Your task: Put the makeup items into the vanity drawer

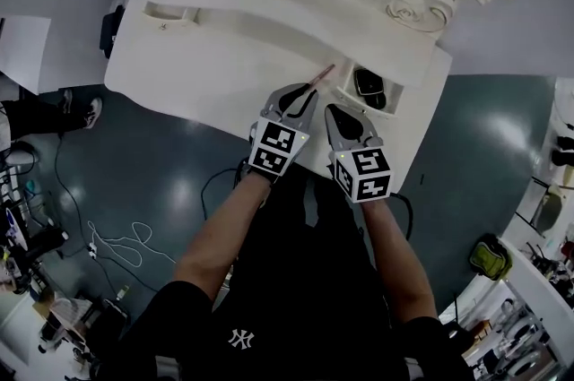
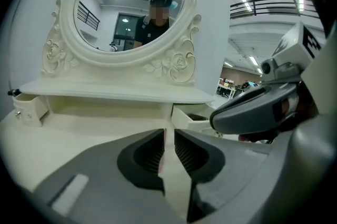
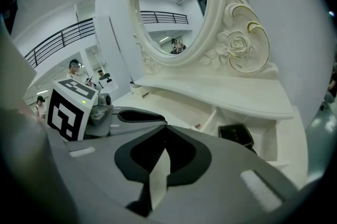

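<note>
Jutting from the left gripper (image 1: 303, 98), the pink stick (image 1: 321, 75) points toward the drawer (image 1: 345, 85).

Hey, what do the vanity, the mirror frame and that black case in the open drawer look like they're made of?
Vanity: probably painted wood or board, cream, satin; even colour with soft glare.
Mirror frame: carved or moulded, maybe resin, glossy cream; the raised roses catch highlights.
Black case: likely hard plastic, glossy; a pale sheen shows on the lid.
</note>
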`<state>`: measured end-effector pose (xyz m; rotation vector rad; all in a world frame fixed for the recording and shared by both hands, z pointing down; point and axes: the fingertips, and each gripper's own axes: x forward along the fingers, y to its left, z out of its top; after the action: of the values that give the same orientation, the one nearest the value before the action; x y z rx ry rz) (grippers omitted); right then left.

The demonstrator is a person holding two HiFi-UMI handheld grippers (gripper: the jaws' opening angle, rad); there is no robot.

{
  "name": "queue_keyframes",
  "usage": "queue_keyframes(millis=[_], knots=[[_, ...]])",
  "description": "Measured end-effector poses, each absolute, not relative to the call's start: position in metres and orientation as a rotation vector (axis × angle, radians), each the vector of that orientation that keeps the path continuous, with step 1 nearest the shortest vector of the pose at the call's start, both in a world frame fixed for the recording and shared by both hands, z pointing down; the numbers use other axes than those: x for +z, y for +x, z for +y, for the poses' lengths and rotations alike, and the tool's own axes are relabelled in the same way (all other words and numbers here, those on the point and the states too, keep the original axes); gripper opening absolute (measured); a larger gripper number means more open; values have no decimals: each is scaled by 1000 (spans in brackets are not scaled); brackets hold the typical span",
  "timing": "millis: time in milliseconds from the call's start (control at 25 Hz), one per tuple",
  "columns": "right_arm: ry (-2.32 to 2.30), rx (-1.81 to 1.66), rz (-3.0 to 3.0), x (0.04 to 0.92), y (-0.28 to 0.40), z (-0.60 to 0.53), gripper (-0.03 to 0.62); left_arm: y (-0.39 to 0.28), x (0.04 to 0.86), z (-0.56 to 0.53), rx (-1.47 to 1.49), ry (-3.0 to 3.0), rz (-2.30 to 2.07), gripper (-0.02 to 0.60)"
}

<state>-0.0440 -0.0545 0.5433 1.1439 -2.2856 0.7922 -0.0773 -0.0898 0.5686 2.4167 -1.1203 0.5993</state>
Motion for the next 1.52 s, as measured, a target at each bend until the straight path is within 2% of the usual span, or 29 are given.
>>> queue_keyframes(millis=[800, 1520], knots=[[1238, 842, -2230, 550, -18, -64, 28, -64, 630, -107, 922, 2398, -1013, 63], [1296, 861, -2226, 544, 5, -69, 28, -71, 638, -110, 952, 2330, -1074, 48]])
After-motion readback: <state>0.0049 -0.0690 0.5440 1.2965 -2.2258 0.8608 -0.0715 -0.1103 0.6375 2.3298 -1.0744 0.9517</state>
